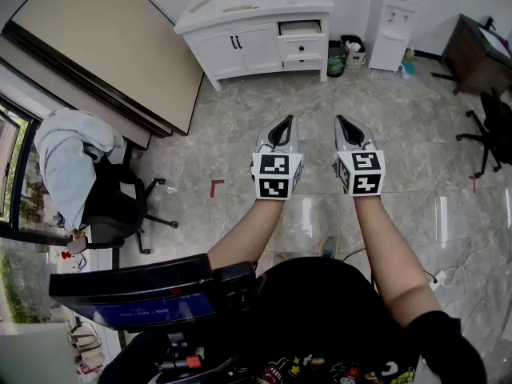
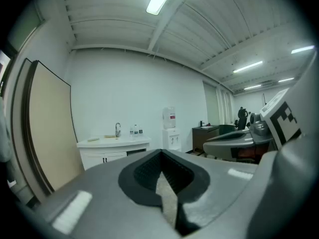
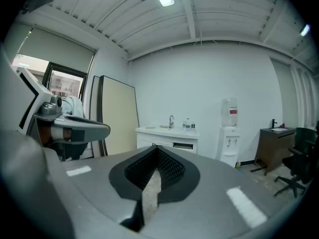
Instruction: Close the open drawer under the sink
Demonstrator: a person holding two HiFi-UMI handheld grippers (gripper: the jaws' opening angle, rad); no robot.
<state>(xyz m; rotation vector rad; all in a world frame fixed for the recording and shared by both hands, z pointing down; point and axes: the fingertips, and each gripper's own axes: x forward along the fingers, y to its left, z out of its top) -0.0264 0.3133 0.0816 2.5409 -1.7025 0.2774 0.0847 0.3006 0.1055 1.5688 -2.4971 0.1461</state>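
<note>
The white sink cabinet (image 1: 240, 42) stands at twelve o'clock, its open drawer (image 1: 301, 28) jutting out at one o'clock. Well short of it, the left hand-held gripper (image 1: 286, 121) and the right hand-held gripper (image 1: 341, 121) are side by side, both clenched on nothing.

Counting from my end: two grippers, left gripper (image 1: 286, 123) and right gripper (image 1: 344, 123), one sink cabinet (image 1: 240, 48), one open drawer (image 1: 300, 28), one water dispenser (image 1: 390, 24), one desk (image 1: 472, 53), and two office chairs (image 1: 120, 202) (image 1: 490, 130).
</note>
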